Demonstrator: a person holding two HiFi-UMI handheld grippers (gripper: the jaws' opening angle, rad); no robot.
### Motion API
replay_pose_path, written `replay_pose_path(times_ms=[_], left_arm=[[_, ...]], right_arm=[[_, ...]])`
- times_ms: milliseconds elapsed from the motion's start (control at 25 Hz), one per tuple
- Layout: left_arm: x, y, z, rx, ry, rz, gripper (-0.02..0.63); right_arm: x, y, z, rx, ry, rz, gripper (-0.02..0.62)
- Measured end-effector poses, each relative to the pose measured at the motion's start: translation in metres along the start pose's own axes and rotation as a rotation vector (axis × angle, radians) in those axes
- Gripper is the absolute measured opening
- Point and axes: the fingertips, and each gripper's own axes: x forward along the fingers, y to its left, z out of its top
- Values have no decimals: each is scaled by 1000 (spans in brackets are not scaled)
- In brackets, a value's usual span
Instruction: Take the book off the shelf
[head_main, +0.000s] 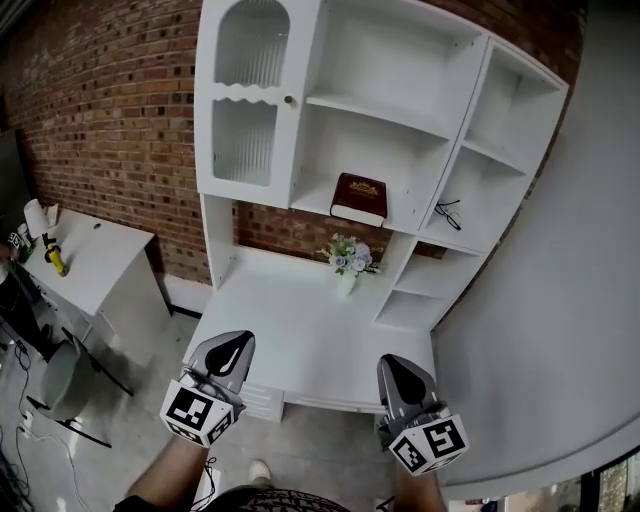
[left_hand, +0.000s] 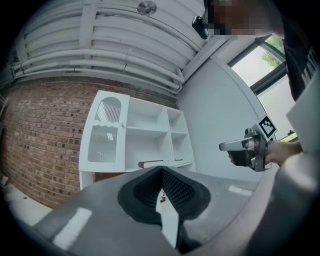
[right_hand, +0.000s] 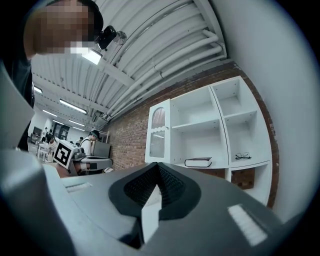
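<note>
A dark red book (head_main: 358, 198) lies flat on the middle shelf of the white shelf unit (head_main: 300, 150). It shows small in the left gripper view as the book (left_hand: 150, 163) and in the right gripper view as the book (right_hand: 198, 162). My left gripper (head_main: 236, 348) and right gripper (head_main: 393, 368) hang low in front of the desk surface, well short of the shelf. The jaws of each meet at the tips with nothing between them, as seen at the left gripper (left_hand: 161, 171) and the right gripper (right_hand: 158, 167).
A pair of glasses (head_main: 448, 213) lies in the compartment right of the book. A small vase of flowers (head_main: 347, 258) stands on the white desk top (head_main: 300, 330) below. A cabinet door (head_main: 245, 100) closes the unit's left side. A white table (head_main: 90, 255) and chair (head_main: 60, 385) stand at left.
</note>
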Motion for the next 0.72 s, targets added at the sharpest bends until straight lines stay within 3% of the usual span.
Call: replay_pose_path(times_ms=[720], left_arm=[[63, 82, -14, -35, -16, -78, 3]], right_arm=[[93, -2, -1, -15, 19, -56, 25]])
